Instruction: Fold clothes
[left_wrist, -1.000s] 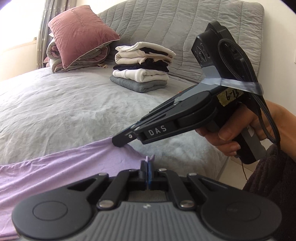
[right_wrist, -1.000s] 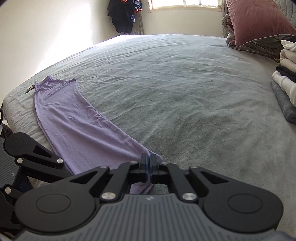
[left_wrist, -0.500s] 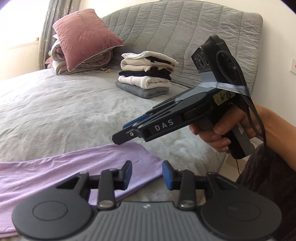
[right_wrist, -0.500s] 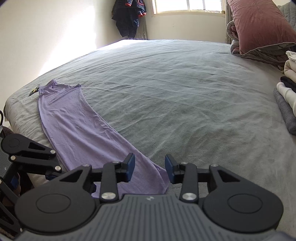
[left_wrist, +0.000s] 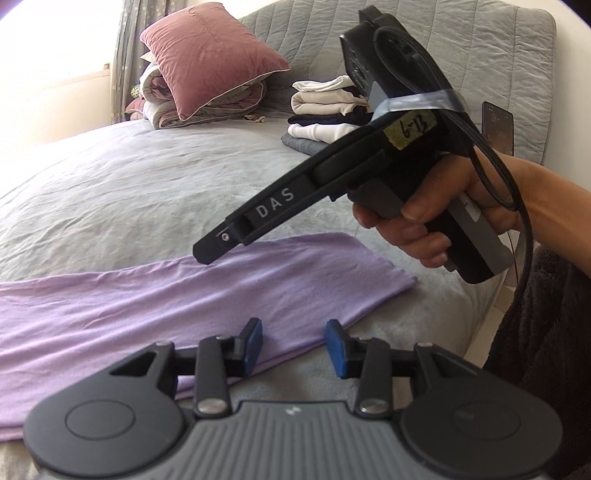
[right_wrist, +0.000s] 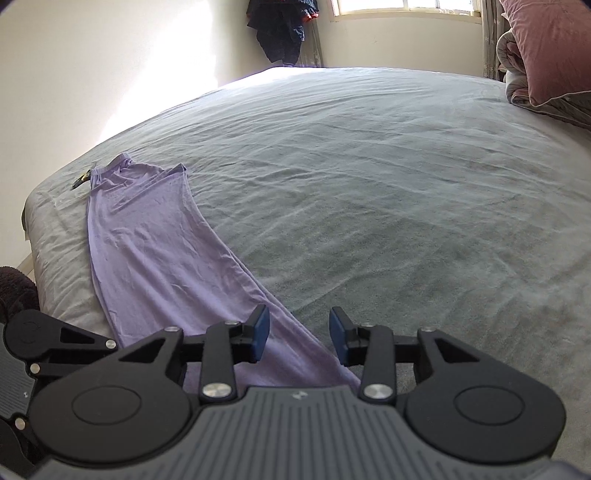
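A long lilac knit garment (right_wrist: 159, 254) lies flat, folded lengthwise into a narrow strip, along the near edge of the grey-sheeted bed (right_wrist: 388, 192). The left hand-held gripper (left_wrist: 293, 349) and the right hand-held gripper (right_wrist: 299, 338) both hover over its near end, their blue-padded jaws having just been opening and now standing apart with nothing pinched between them. A stack of folded white, dark and grey clothes (left_wrist: 325, 118) sits by the quilted headboard, beside a dusty-pink pillow (left_wrist: 210, 66).
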